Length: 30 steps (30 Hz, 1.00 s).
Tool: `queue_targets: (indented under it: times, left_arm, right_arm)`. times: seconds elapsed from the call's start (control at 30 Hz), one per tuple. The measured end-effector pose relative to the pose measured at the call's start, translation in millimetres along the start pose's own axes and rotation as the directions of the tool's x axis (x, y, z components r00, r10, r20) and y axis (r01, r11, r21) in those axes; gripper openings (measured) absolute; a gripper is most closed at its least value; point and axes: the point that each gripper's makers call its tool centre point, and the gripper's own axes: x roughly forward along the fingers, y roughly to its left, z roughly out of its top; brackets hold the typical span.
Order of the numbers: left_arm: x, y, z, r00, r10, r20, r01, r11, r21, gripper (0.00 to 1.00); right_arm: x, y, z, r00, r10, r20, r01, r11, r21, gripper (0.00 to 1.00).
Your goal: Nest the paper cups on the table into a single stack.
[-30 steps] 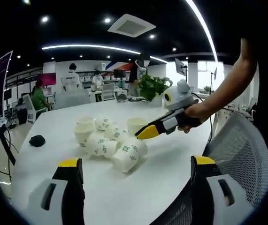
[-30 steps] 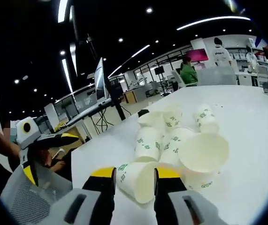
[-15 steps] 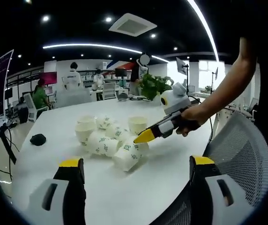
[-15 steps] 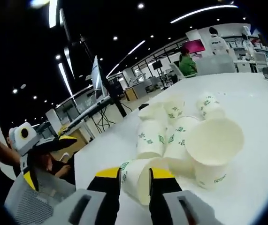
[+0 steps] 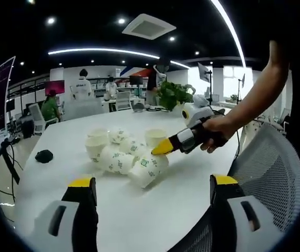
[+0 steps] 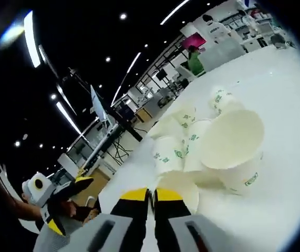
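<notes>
Several white paper cups (image 5: 117, 152) with green prints lie in a heap on the white table (image 5: 44, 184), some on their sides and one upright (image 5: 154, 137). My right gripper (image 5: 164, 147), held by a hand, reaches in from the right and pinches the nearest lying cup (image 5: 145, 171). In the right gripper view my right gripper (image 6: 151, 195) is shut on that cup's (image 6: 185, 192) rim, with the heap (image 6: 184, 147) and a large open-mouthed cup (image 6: 231, 139) beyond. My left gripper (image 5: 152, 180) hangs open in front of the heap, holding nothing; my left gripper (image 6: 60, 207) is at lower left.
A small black object (image 5: 43, 155) lies on the table at the left. A mesh chair (image 5: 268, 168) stands by the near right edge. A potted plant (image 5: 172, 95) sits at the far end. A monitor on a stand (image 6: 98, 107) and people at desks are beyond.
My right gripper's jaws have closed from a loose straddle to a tight pinch on the nearest cup's rim, and that view has tilted. My left gripper has stayed open and still.
</notes>
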Motion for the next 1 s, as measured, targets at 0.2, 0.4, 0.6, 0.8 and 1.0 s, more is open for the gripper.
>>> queue_targets:
  times: [0.2, 0.4, 0.6, 0.8, 1.0]
  left_arm:
    - [0.1, -0.3, 0.3, 1.000, -0.003, 0.002, 0.003, 1.000, 0.001, 0.88]
    - [0.2, -1.6, 0.3, 1.000, -0.009, 0.000, 0.009, 1.000, 0.005, 0.88]
    - [0.1, -2.3, 0.5, 1.000, -0.012, 0.001, 0.012, 1.000, 0.008, 0.88]
    - [0.0, -3.0, 1.0, 1.000, -0.016, 0.002, 0.016, 1.000, 0.008, 0.88]
    - [-0.3, -3.1, 1.2, 1.000, -0.017, 0.004, 0.017, 1.000, 0.006, 0.88]
  right_arm:
    - [-6.1, 9.3, 3.6, 1.000, 0.019, 0.012, -0.019, 1.000, 0.014, 0.00]
    - [-12.8, 19.3, 8.6, 0.999, 0.039, 0.016, -0.039, 0.999, -0.012, 0.00]
    - [-20.8, 27.8, 17.6, 0.999, 0.050, 0.017, -0.049, 0.997, -0.061, 0.00]
    - [-29.5, 30.8, 30.2, 0.998, 0.049, 0.033, -0.045, 0.994, -0.097, 0.00]
    - [-37.7, 33.0, 37.1, 0.999, 0.032, 0.006, -0.031, 0.985, -0.172, 0.00]
